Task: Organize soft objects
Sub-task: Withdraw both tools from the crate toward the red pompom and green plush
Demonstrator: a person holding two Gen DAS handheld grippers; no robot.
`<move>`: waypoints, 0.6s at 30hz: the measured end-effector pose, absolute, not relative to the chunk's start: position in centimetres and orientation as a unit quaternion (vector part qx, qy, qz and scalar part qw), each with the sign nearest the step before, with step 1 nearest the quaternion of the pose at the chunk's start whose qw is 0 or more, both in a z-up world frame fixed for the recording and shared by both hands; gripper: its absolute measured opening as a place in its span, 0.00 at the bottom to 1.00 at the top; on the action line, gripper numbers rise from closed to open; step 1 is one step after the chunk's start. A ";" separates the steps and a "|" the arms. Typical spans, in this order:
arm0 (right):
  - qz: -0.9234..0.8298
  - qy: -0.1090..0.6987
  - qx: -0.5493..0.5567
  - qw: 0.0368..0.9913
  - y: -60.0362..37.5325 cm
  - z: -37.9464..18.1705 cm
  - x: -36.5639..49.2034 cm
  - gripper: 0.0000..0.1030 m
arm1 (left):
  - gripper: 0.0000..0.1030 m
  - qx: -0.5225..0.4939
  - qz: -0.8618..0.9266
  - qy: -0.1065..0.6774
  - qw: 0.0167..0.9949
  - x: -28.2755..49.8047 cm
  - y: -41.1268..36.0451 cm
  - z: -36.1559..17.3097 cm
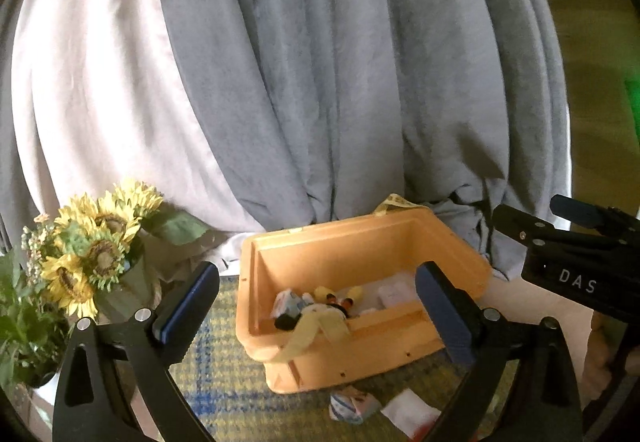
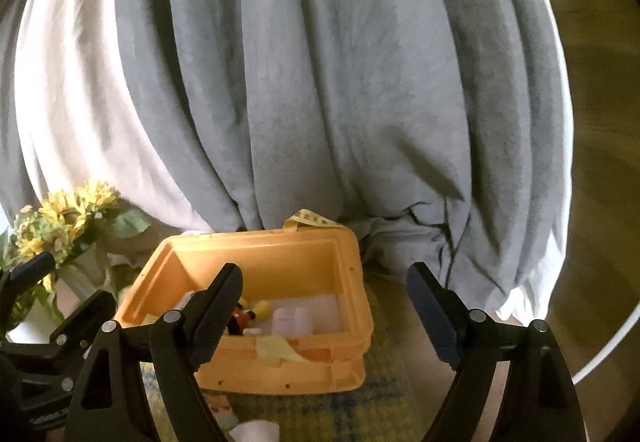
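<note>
Bin: yellow-orange open bin [image 1: 360,282] stood on a checked mat [image 1: 224,394], top open so things could drop straight in.
Contents: small soft items [image 1: 320,306] lay loose on its floor, among them a yellow plush piece and pale packets; exact kinds too blurred to tell.
Strap: pale yellow strap [image 1: 316,330] hung over the near rim, likely the bin's own.
Strays: two small packets [image 1: 356,406] lay on the mat just before the bin, judged yet to be gathered.
Left tongs: left tongs [image 1: 316,318] stood wide apart, nothing between the pads, aimed down at the bin.
Right tongs: right tongs [image 2: 324,306] likewise spread and empty, pointed over the same bin from the other side.
Judgement: both empty and clear of the bin, so a drop seemed done and the strays next.
Surroundings: sunflowers [image 1: 96,246] in a vase stood left of the bin; grey and white curtain [image 1: 320,81] hung close behind.
</note>
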State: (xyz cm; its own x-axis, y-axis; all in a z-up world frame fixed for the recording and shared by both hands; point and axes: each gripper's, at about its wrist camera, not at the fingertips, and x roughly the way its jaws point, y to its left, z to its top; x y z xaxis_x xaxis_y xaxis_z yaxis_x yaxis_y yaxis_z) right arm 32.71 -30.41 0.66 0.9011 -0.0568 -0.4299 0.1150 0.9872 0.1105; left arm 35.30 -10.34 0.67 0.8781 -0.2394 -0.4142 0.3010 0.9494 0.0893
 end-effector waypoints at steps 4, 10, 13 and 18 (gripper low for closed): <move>-0.049 0.214 0.072 0.973 -30.6 0.7 30.7 0.82 | 0.97 0.081 -0.154 0.201 0.964 33.5 -10.4 0.9; -0.066 0.215 0.083 0.971 -30.7 0.6 27.9 0.82 | 0.97 0.090 -0.174 0.196 0.961 31.1 -10.2 0.8; -0.075 0.215 0.083 0.970 -30.7 0.5 26.8 0.82 | 0.97 0.091 -0.183 0.200 0.958 30.1 -10.1 0.4; -0.082 0.220 0.082 0.969 -30.5 -0.2 25.1 0.82 | 0.97 0.083 -0.197 0.219 0.952 28.9 -9.9 -0.7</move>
